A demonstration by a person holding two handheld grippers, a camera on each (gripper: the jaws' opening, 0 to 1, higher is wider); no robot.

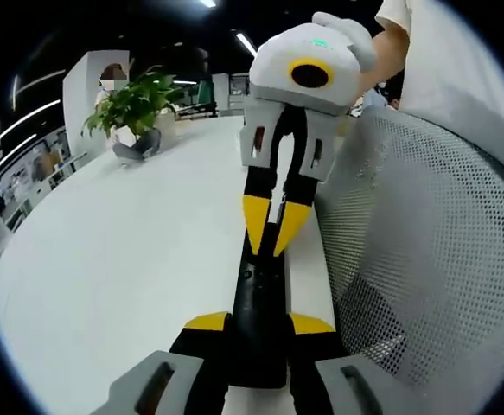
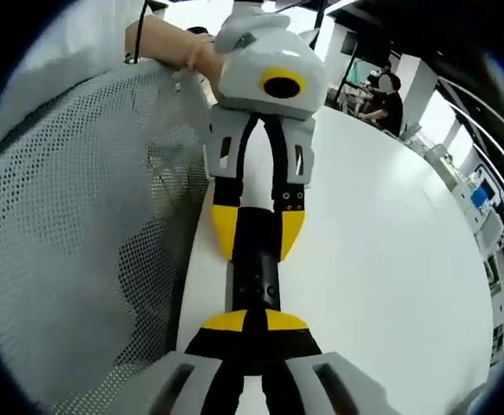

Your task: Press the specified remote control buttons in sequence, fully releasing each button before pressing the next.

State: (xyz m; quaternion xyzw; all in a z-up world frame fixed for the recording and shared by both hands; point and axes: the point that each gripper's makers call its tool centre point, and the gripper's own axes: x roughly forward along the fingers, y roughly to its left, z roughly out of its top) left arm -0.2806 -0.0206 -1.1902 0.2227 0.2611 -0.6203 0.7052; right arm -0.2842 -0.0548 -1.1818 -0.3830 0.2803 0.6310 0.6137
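Inspection of the remote (image 1: 258, 294) found it lying lengthwise near the edge of the white worktop (image 1: 130, 259), just beside a grey mesh chair back (image 1: 424, 242). My left gripper (image 1: 260, 324) had its jaws part open and closed against the remote's two long sides at the near end, steadying it. My right gripper (image 1: 275, 229) faced it from the far end, with its jaws brought together tip to tip and set down on the remote's upper face. In the right gripper view, the same closed yellow tips sat over the black body, with rows of small buttons ahead of them. Which button lay beneath the tips, and whether it was depressed, could not be determined.

Assessment: a press was in hand. To do it well, I judged the closed tips should bear straight down on one button only, with the left jaws holding firm so the remote neither slid nor tipped off the worktop edge. The tips should then lift fully clear before moving to the next button. A potted plant (image 1: 135, 104) stood well apart at the far end.
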